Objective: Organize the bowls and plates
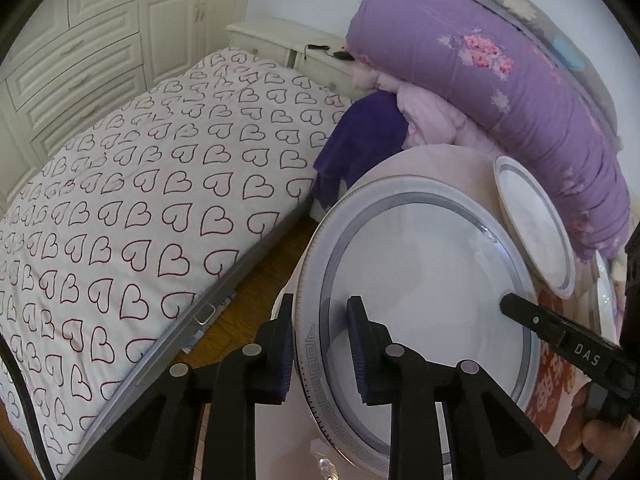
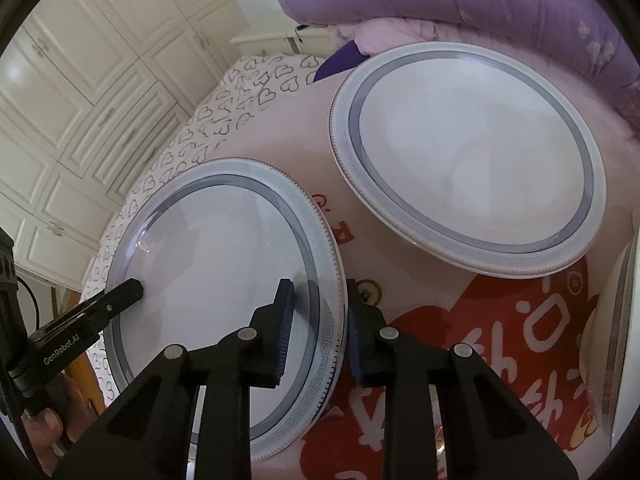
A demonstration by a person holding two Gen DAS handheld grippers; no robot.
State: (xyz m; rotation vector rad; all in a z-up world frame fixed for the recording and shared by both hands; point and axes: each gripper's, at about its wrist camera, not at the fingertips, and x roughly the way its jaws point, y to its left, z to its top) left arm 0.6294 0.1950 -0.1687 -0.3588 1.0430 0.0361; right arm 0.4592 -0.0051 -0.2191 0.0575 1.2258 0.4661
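A large white plate [image 1: 420, 300] with a grey ring and key-pattern rim is held by both grippers above the round table. My left gripper [image 1: 320, 312] is shut on its left rim, one finger under and one on top. My right gripper [image 2: 320, 292] is shut on the opposite rim of the same plate [image 2: 224, 264]; its finger [image 1: 520, 308] shows in the left wrist view. A second matching plate [image 2: 468, 156] lies flat on the table beyond; it also shows in the left wrist view [image 1: 532, 224]. A third white dish edge [image 2: 612, 340] sits at the far right.
The round table [image 2: 280, 128] has a pink cloth with a red printed patch [image 2: 500, 340]. A bed with a heart-print cover [image 1: 140, 200] lies to the left. A purple quilt [image 1: 500, 80] and pink bedding are piled behind the table. White wardrobes [image 2: 80, 80] stand behind.
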